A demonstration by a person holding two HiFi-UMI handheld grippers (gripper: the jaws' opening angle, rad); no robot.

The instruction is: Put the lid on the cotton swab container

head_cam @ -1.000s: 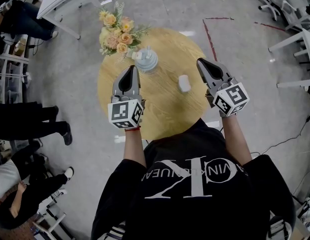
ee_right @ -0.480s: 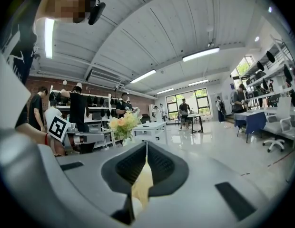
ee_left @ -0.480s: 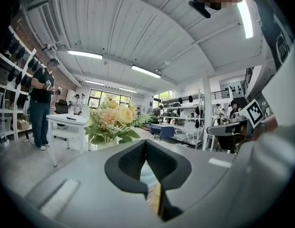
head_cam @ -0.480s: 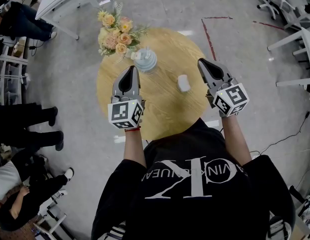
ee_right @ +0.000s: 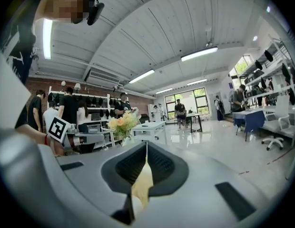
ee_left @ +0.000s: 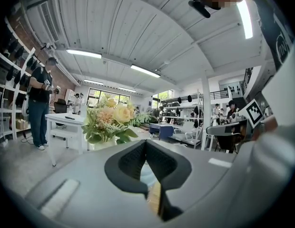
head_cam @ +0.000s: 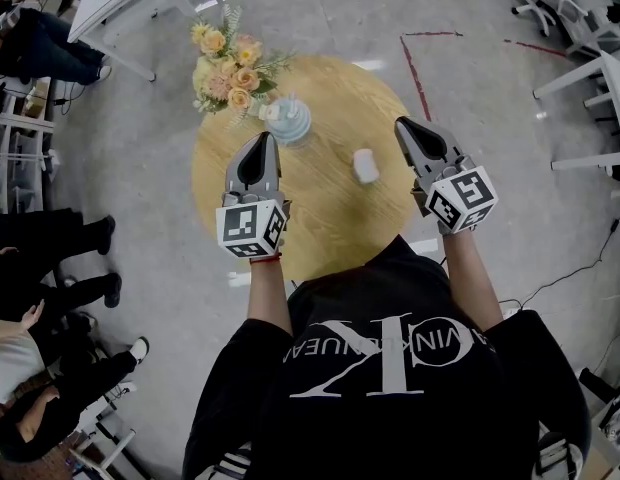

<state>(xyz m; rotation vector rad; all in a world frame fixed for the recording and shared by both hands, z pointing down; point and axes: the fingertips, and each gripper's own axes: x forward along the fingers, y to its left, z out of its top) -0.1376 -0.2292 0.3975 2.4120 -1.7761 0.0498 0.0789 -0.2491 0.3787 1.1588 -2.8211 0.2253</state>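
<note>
Your left tongs (head_cam: 261, 140) (ee_left: 146, 144) are closed tight, pad against pad, with nothing between them. Your right tongs (head_cam: 403, 124) (ee_right: 146, 149) are the same: jaws together and empty. You hold both roughly level above the round wooden tabletop (head_cam: 325, 218), the left over its 9 o'clock side and the right over the rim near 2 o'clock.

Taking the tabletop as a clock face in the head view, the pale blue container (head_cam: 290, 121) stands near 12 o'clock, just beyond the tip of your left tongs and slightly toward 1 o'clock from it. In the left gripper view it shows as a pale patch through the opening behind the jaws. A small white piece (head_cam: 366, 165) sits on the wood toward 3 o'clock, between your two tongs and nearer the right one. Whether it is the lid cannot be made out at this size.

A bunch of peach and yellow flowers (head_cam: 228, 68) (ee_left: 109, 121) (ee_right: 121, 122) stands at the 11 o'clock edge, close beside the container. Around the tabletop lies grey floor (head_cam: 150, 168).
</note>
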